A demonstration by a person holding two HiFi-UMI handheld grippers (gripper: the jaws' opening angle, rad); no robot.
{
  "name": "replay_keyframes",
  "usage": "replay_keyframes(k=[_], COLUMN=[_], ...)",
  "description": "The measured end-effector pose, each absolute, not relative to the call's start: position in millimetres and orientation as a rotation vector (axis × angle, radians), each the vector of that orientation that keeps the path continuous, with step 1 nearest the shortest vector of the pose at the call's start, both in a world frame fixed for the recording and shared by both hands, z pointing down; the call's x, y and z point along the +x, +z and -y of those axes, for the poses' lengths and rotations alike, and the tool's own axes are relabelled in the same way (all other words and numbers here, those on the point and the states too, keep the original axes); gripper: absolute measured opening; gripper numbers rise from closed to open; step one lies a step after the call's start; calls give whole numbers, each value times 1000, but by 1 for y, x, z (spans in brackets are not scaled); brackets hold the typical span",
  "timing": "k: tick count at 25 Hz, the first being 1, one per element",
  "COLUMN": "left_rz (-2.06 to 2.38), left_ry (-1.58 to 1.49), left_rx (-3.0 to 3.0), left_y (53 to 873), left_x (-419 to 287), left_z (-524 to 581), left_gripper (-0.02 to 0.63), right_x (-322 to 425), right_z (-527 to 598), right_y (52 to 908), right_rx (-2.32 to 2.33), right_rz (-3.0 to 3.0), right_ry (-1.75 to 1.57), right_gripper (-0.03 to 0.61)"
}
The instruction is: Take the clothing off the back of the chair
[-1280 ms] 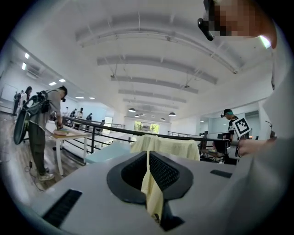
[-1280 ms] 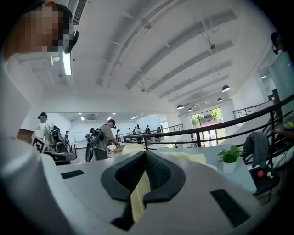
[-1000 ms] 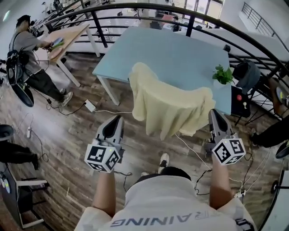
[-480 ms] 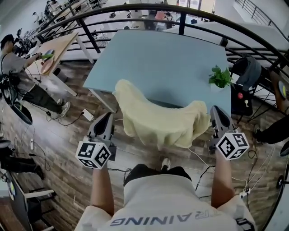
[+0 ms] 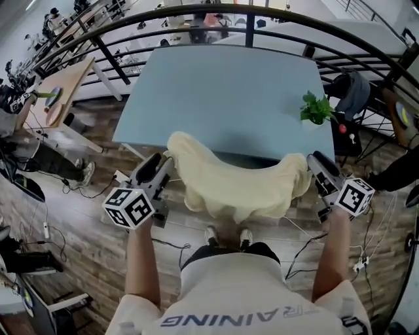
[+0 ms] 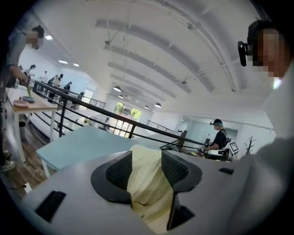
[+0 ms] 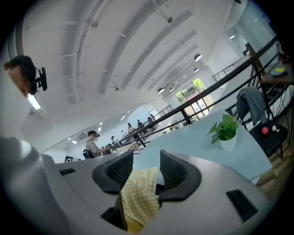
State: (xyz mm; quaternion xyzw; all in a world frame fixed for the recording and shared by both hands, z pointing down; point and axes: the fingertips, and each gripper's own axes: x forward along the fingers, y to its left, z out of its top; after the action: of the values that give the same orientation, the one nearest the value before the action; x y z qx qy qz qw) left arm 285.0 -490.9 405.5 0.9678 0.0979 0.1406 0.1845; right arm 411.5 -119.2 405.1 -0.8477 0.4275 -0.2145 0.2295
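The pale yellow garment lay draped over the back of a chair drawn up to the near edge of a light blue table, sagging in the middle and rising at both ends. The left gripper stood at its left end and the right gripper at its right; the jaws of both were opening, each with a fold of the yellow cloth between them, and in the right gripper view a sliver of gap showed beside one pad. A small potted plant sat on the table near the right gripper. Beyond ran a dark railing, with a dark jacket hung on another chair to the right, a wooden desk to the left, and cables on the plank floor. The chair itself was hidden under the cloth.
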Motion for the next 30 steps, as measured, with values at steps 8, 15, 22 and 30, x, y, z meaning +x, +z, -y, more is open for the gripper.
replay_keyframes(k=[8, 15, 22, 30], left_rz=[-568, -802, -842, -585], left_ry=[539, 722, 746, 608], left_rx=[2548, 2347, 2394, 2792], left_y=[417, 435, 436, 399], left_x=[333, 357, 354, 333], left_z=[510, 494, 489, 497], left_gripper=[272, 302, 74, 52], right_x=[407, 401, 388, 393], right_z=[140, 147, 156, 149], right_y=[436, 457, 445, 407], right_rx=[-2200, -1981, -2027, -2427], right_rz=[-1349, -1514, -1612, -1459], right_ry=[-859, -1052, -942, -672], right_gripper=[253, 256, 40, 34])
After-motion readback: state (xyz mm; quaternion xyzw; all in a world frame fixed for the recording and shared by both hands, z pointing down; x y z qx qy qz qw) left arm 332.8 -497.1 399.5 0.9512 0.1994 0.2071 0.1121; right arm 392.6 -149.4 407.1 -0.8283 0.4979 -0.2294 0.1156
